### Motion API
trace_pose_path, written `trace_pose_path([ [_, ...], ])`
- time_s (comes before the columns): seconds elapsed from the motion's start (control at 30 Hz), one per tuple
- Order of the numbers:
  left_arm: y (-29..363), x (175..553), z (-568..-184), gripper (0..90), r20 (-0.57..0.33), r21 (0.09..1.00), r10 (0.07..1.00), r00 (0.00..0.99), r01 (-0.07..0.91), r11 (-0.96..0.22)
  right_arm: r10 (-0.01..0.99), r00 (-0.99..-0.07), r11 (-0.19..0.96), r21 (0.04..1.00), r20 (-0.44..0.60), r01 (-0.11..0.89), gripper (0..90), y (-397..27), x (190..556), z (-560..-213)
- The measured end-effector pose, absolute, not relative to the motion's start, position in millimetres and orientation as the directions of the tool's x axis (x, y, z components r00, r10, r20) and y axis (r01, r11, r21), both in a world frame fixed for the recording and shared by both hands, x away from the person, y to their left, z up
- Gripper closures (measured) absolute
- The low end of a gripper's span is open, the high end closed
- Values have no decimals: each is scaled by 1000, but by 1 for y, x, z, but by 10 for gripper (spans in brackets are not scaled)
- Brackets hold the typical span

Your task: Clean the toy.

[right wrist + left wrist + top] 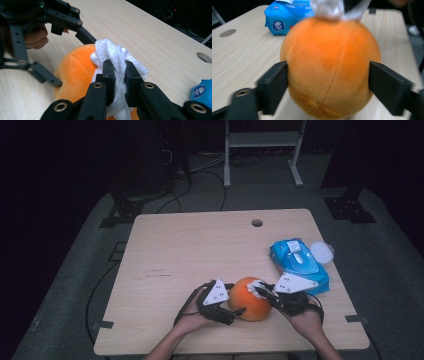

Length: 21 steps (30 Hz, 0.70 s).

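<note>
In the high view, the left claw [239, 311] is bracketing the near-left side of the orange plush ball [248, 301], which is sitting on the desk [200, 250] near its front edge. The right claw [261, 291] is pressing a white wipe [257, 286] against the ball's top right. Behind them are lying a blue wipes pack [300, 262] and a round white lid [322, 252].

In the left gripper view, the plush ball [329, 67] is sitting between the two black jaws, which are meeting its sides at the edges with no visible dent in the fabric — whether they are gripping or only bracing it is unclear. The fabric is looking soft and fuzzy, with a seam curving down the front.

In the right gripper view, the right claw [119, 75] is clenched on the crumpled, fibrous wipe [112, 53], bunched upward over the rounded plush [75, 70].

To wipe well, the left claw probably ought to be steadying the ball so it is not rolling, while the right is rubbing with light, short strokes — the yielding plush would likely dent under harder pressure.
</note>
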<state>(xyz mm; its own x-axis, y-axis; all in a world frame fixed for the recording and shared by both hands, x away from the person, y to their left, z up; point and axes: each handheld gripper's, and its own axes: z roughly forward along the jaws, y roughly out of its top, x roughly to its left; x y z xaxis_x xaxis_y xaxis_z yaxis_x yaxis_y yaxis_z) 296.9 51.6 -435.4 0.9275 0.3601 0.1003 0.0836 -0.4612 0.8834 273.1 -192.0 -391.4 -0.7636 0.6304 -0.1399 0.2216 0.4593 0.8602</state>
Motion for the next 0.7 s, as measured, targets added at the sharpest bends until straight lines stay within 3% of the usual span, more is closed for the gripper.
trace_pose_path([
  [0.07, 48, 294, -436, 174, 134, 874, 349, 927, 55, -483, 616, -779, 439, 872, -117, 216, 809, -185, 271, -392],
  [0.13, 49, 294, -438, 242, 153, 870, 341, 927, 37, -492, 549, -835, 384, 896, -27, 223, 809, -176, 269, -391],
  [0.2, 55, 297, -439, 266, 146, 862, 336, 930, 47, -504, 532, -840, 458, 870, -105, 181, 810, -163, 265, -391],
  [0.37, 75, 306, -450, 277, 90, 849, 340, 936, 107, -518, 599, -793, 465, 855, -113, 230, 810, -186, 274, -396],
  [0.53, 67, 305, -438, 158, 105, 875, 337, 935, 75, -479, 630, -774, 428, 860, -65, 277, 809, -196, 279, -408],
  [0.7, 66, 301, -440, 259, 149, 863, 325, 934, 38, -504, 561, -825, 433, 874, -69, 222, 808, -176, 271, -403],
])
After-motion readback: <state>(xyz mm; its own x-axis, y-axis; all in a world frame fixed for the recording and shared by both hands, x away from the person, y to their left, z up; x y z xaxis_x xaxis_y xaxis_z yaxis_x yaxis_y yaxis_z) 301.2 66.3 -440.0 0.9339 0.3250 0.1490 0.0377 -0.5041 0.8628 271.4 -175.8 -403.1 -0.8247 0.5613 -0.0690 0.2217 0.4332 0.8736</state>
